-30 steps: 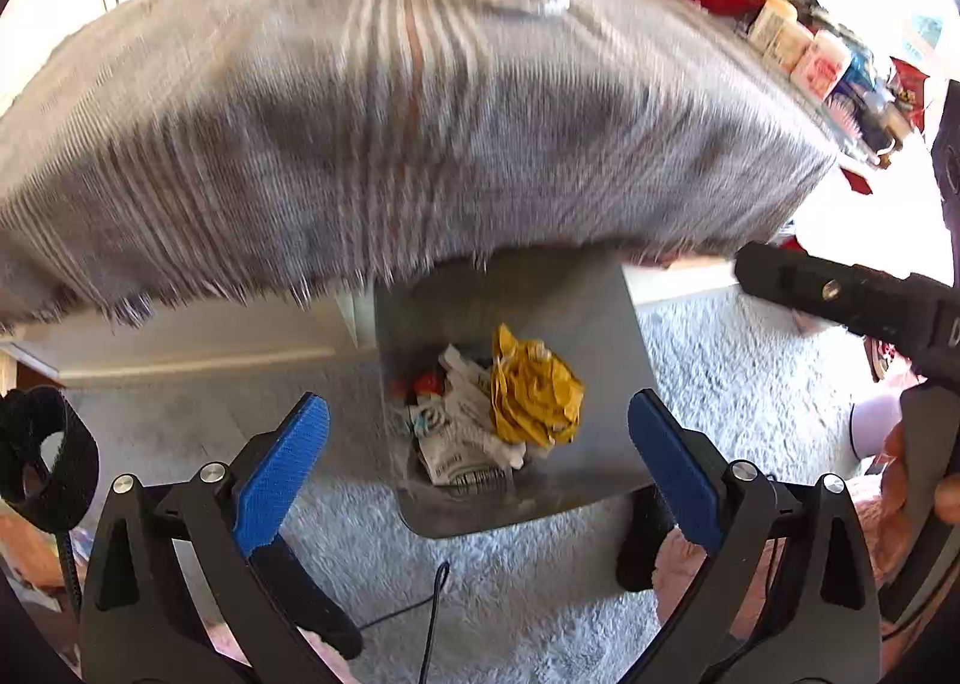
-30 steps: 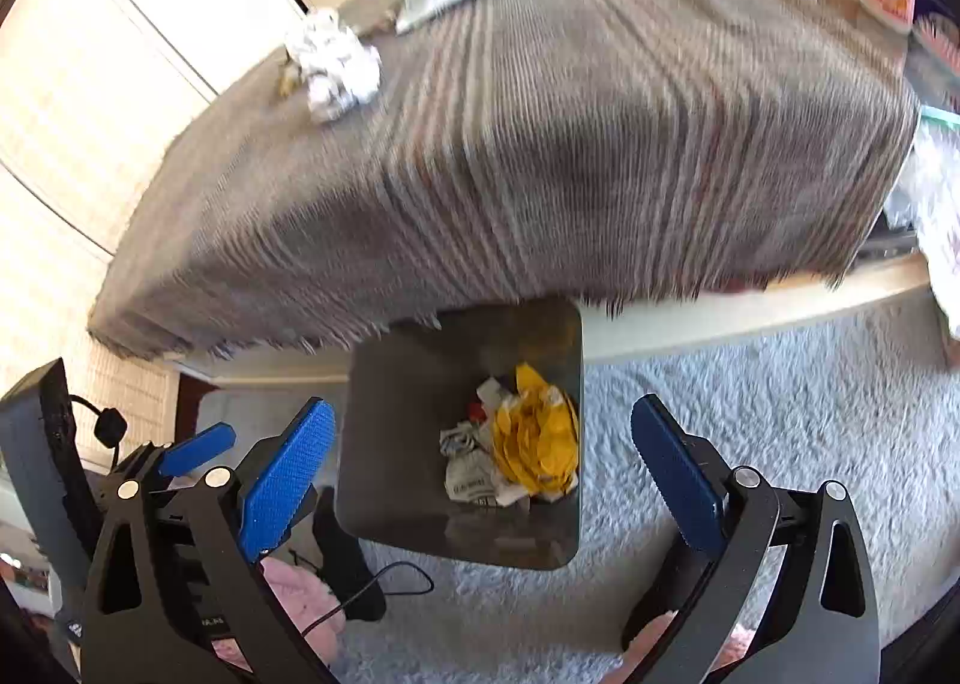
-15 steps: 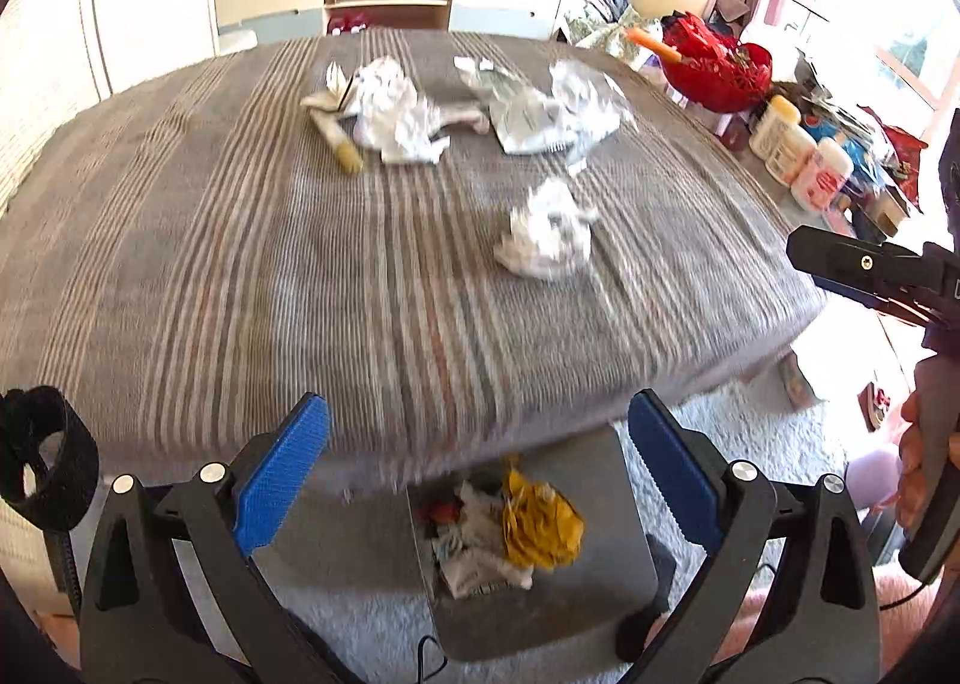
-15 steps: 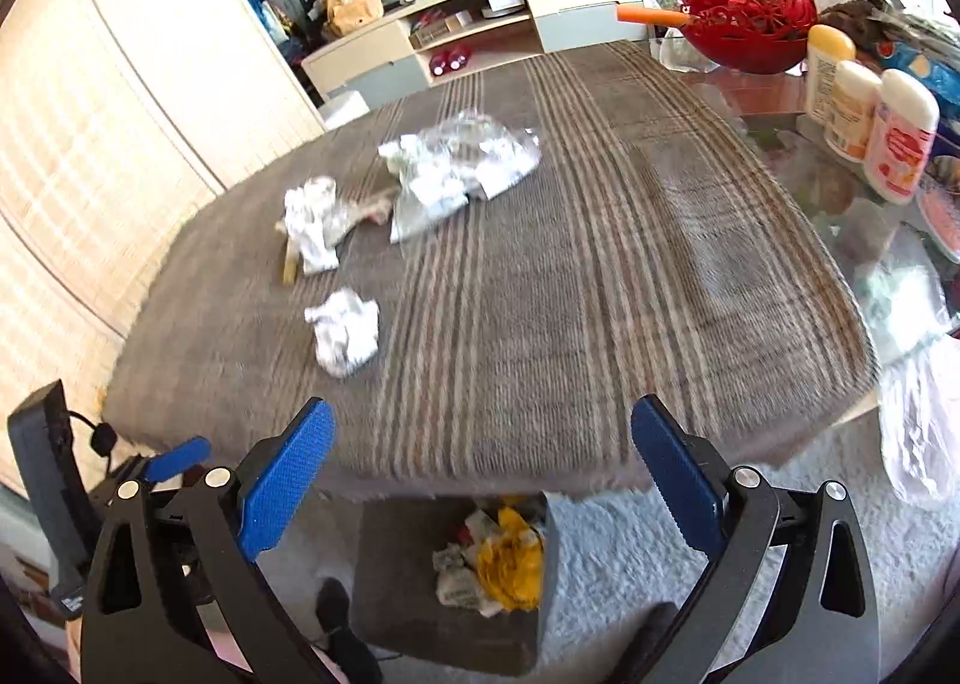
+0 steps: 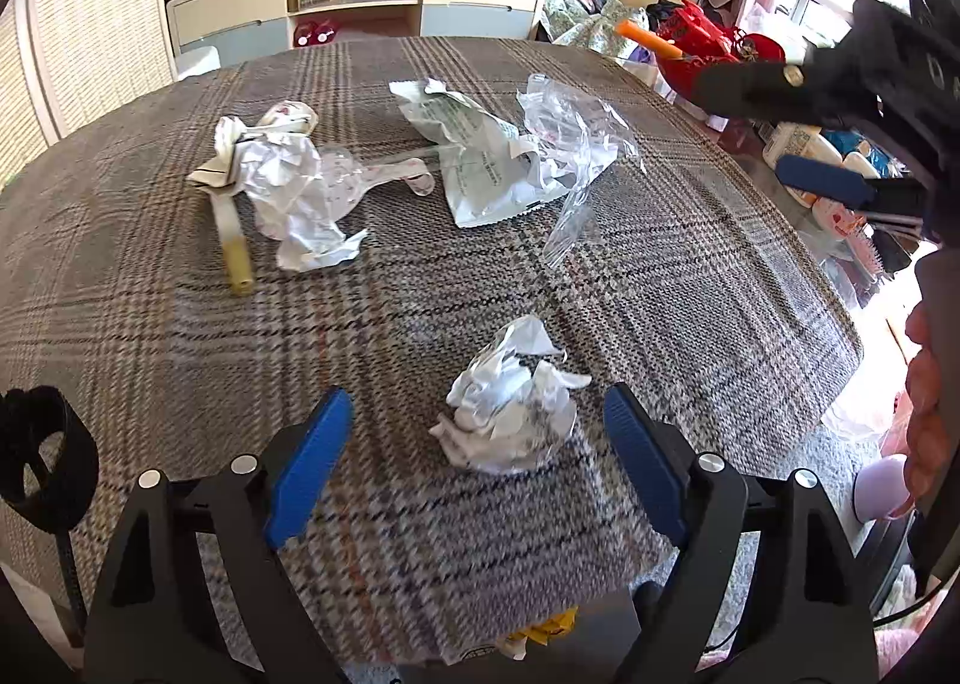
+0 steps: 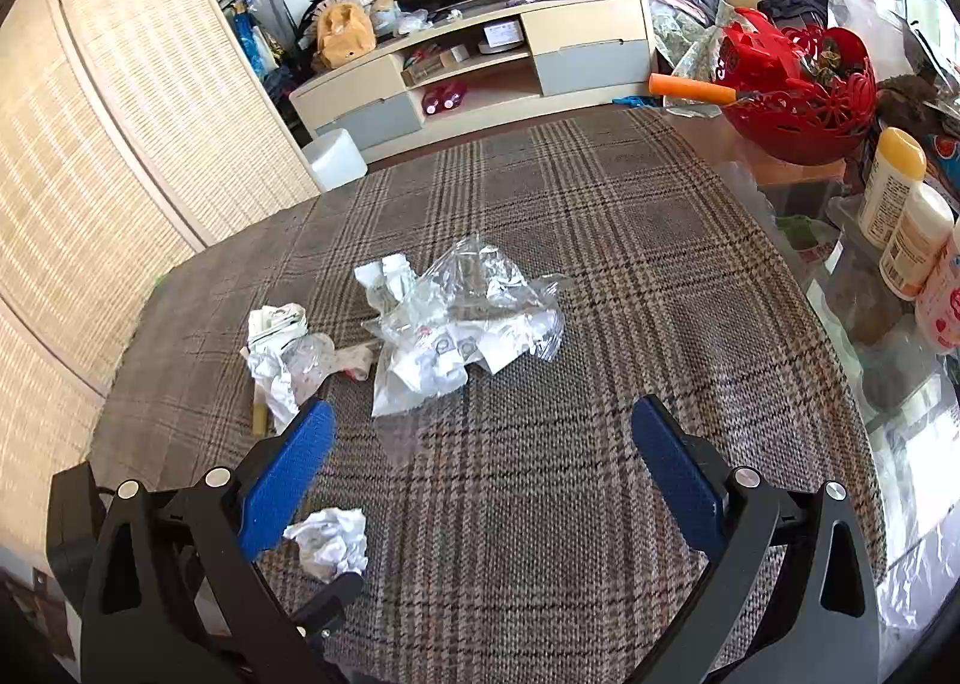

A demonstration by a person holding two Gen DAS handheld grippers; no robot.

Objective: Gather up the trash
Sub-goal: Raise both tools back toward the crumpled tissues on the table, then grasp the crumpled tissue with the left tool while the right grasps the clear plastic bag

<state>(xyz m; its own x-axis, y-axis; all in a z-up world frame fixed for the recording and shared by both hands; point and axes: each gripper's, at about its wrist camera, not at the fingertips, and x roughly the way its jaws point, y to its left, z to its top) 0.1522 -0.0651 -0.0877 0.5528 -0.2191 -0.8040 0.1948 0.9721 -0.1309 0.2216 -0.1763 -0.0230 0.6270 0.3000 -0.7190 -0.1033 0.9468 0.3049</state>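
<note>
Within the last second both cameras had swung up from the bin under the desk edge to the desk (image 5: 690, 288) top itself, so the view that had been filled with the bin's crumpled yellow and white paper now showed the plaid cloth and the litter still lying on it. Only a sliver of the bin (image 5: 540, 639) remained at the bottom centre of the left wrist view, yellow scrap showing in it.

The left gripper (image 5: 474, 462) stood with its blue pads wide apart and nothing between them, and a small crumpled paper ball (image 5: 510, 420) lay on the cloth framed between them (the same ball sat at the lower left of the right wrist view (image 6: 329, 543)). The right gripper (image 6: 480, 468) was likewise spread and empty, pointed at the clear plastic bag (image 6: 474, 312) and torn white wrappers near the frame's centre. Further off, in the upper left of the left view, lay more crumpled paper (image 5: 288, 186) beside a yellowish tube (image 5: 234, 252).

The shift suggests a drop into the bin was finished and a fresh pick was starting; the near ball looked like the left gripper's likely next target. Several pieces were still left, so the task seemed well short of done.
</note>
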